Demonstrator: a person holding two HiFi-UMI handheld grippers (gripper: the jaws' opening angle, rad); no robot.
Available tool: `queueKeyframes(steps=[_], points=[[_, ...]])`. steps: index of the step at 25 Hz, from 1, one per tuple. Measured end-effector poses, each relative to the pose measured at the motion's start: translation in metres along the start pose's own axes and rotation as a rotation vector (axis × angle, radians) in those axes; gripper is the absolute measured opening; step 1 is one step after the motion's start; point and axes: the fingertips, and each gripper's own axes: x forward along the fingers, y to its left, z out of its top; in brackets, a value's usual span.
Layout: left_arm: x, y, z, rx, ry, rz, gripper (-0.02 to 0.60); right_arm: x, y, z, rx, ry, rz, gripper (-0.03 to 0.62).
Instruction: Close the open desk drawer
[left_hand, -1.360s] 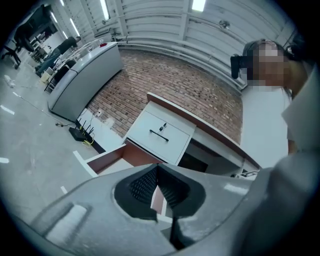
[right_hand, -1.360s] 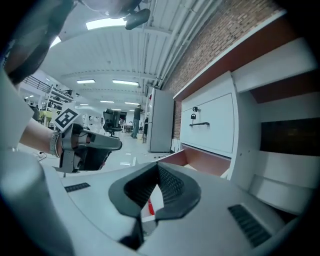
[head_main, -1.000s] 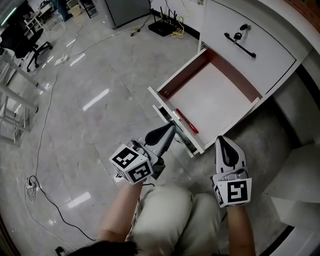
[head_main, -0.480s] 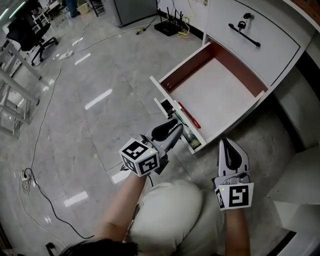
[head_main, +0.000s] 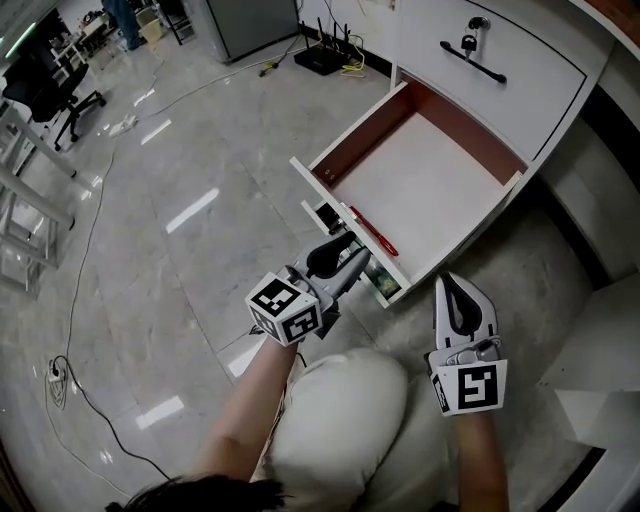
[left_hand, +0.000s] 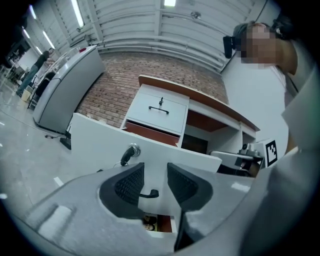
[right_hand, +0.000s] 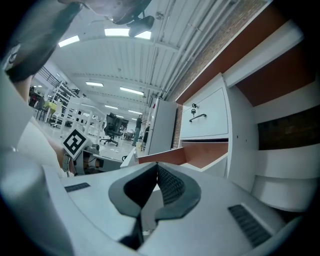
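My left tool (head_main: 352, 258) has just been opening, jaws part-way apart around the black handle (left_hand: 145, 194), not pressing it. My right tool (head_main: 452, 290) is shut, empty. The drawer (head_main: 430, 190), pulled out ahead, looks rigid and easy-sliding, so I'd push flat on its front panel (left_hand: 100, 145).

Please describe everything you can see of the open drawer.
The drawer is white, pulled far out. Its inner walls look reddish brown, its bottom pale. A red pen lies inside along the front. The front bears a black handle and a key. The left gripper, jaws just opening, stands round the handle without pressing it.
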Motion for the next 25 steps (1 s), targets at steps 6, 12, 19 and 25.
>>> queueKeyframes(steps=[6,12,19,25], points=[[0.002,0.000,0.001,-0.006,0.004,-0.047,0.135,0.005,0.000,0.001,-0.019,0.003,-0.005,0.012],[0.015,-0.008,0.016,0.013,-0.002,-0.093,0.158,0.004,0.001,0.002,-0.032,0.014,-0.012,0.012],[0.027,-0.014,0.045,0.034,-0.039,-0.099,0.164,0.003,-0.004,0.012,-0.039,-0.001,-0.032,0.012],[0.048,-0.018,0.077,0.058,-0.053,-0.083,0.164,0.001,-0.002,0.021,-0.058,-0.010,-0.034,0.012]])
